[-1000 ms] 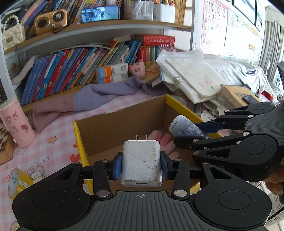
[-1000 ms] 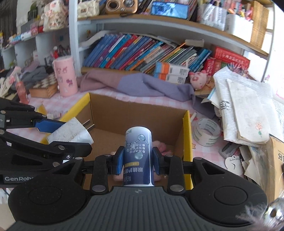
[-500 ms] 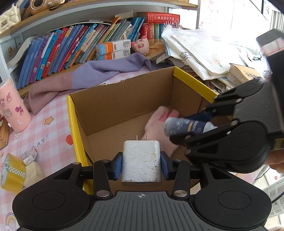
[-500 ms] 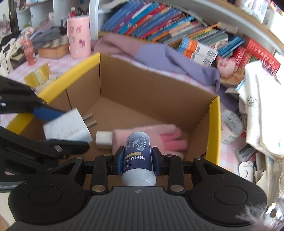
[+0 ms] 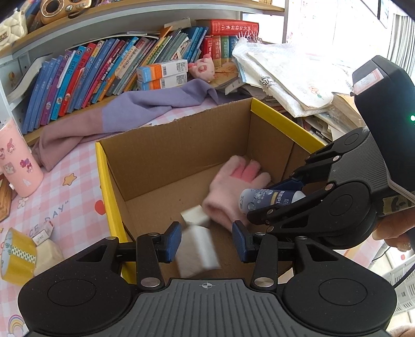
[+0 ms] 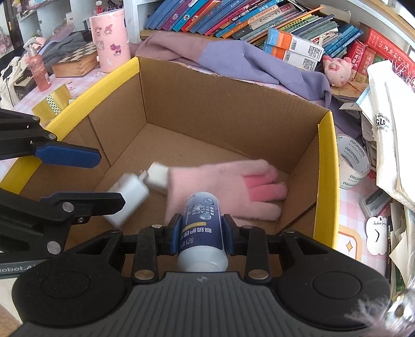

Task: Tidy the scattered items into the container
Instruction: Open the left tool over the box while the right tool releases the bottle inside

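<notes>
Left gripper (image 5: pixel 207 242) jaws stand apart, the blurred white charger block (image 5: pixel 198 250) loose between them inside the yellow-rimmed cardboard box (image 5: pixel 282 121). Right gripper (image 6: pixel 201 232) jaws clamp the blue-and-white cylindrical bottle (image 6: pixel 201 228) above the pink fuzzy glove (image 6: pixel 228 186); bare floor remains behind.

- A long wooden shelf (image 5: pixel 145 28) full of leaning books (image 5: pixel 85 75).
- A pink checked table cover (image 5: pixel 64 199).
- Bright light comes through a window (image 5: pixel 329 23).
</notes>
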